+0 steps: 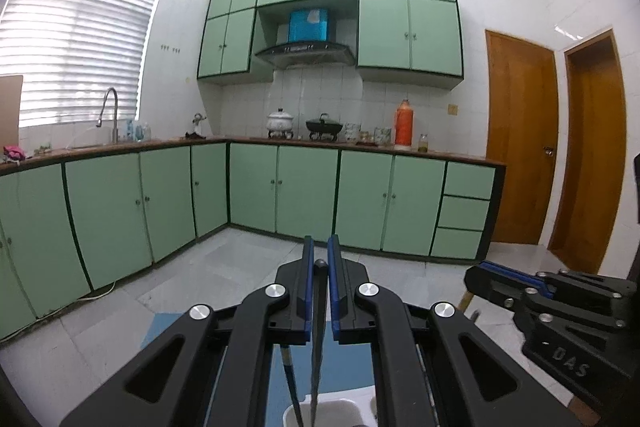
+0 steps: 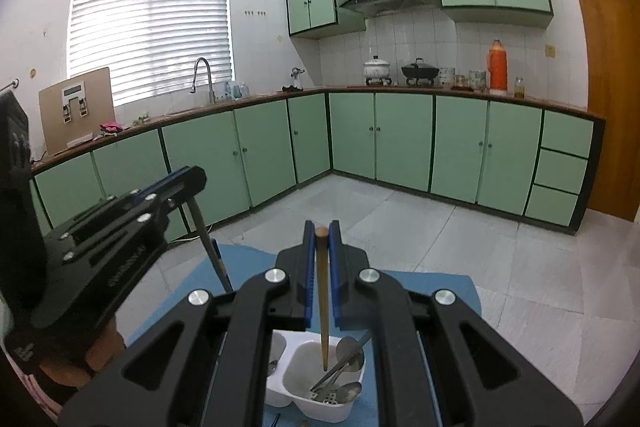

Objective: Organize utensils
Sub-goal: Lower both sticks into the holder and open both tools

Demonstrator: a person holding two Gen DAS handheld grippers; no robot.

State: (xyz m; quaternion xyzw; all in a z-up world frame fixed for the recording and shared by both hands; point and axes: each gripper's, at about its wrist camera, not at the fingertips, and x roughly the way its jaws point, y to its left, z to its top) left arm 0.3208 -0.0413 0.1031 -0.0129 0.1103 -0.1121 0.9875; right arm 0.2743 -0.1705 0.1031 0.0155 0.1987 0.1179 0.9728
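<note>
Right tool (image 2: 322,239) clamps wooden chopstick (image 2: 322,291) — slender, tan.

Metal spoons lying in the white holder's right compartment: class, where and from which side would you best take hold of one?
Grip a spoon by its thin handle, coming from above. The spoons lean slantwise with handles crossing, bowls wide and rounded, and the white holder walls block the sides. The wooden chopstick in the right claw hangs in the way.

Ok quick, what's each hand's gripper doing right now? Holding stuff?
Left gripper: shut on a dark chopstick, hanging over the white holder.
Right gripper: shut on a wooden chopstick, its tip down in the white holder.
</note>
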